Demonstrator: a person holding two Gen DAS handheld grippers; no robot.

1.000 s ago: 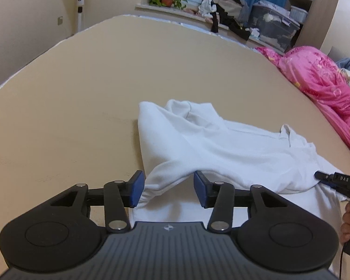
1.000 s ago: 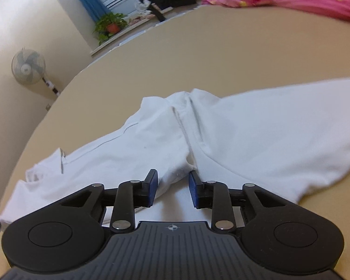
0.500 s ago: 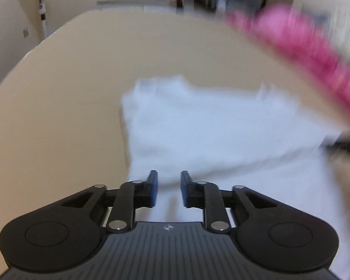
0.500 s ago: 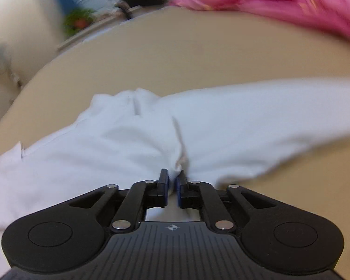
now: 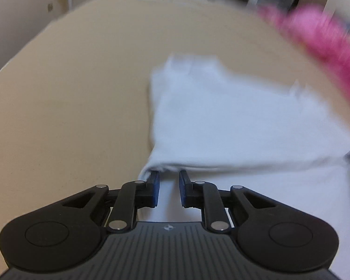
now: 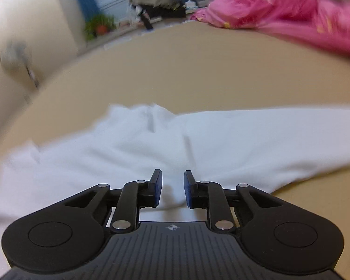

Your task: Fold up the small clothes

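A white garment [image 5: 233, 128] lies partly folded on the tan surface [image 5: 70, 105]; both views are motion-blurred. My left gripper [image 5: 168, 187] sits at the garment's near left corner, jaws a small gap apart, with the folded edge lying just over the fingertips. In the right wrist view the same garment [image 6: 221, 144] spreads across the frame. My right gripper [image 6: 172, 190] is over its near edge, jaws slightly apart with white cloth showing between them; I cannot tell whether it holds the cloth.
A pink blanket [image 6: 291, 16] lies at the far right of the surface [image 6: 175, 74]; it also shows in the left wrist view [image 5: 319, 39]. Clutter, a potted plant [image 6: 100, 25] and a fan [image 6: 14, 53] stand beyond the far edge.
Both grippers narrowed from wide open; the right one nearly shut on cloth half a second ago and has since reopened a little. Both cameras are moving, and the folded layer now lies flatter.
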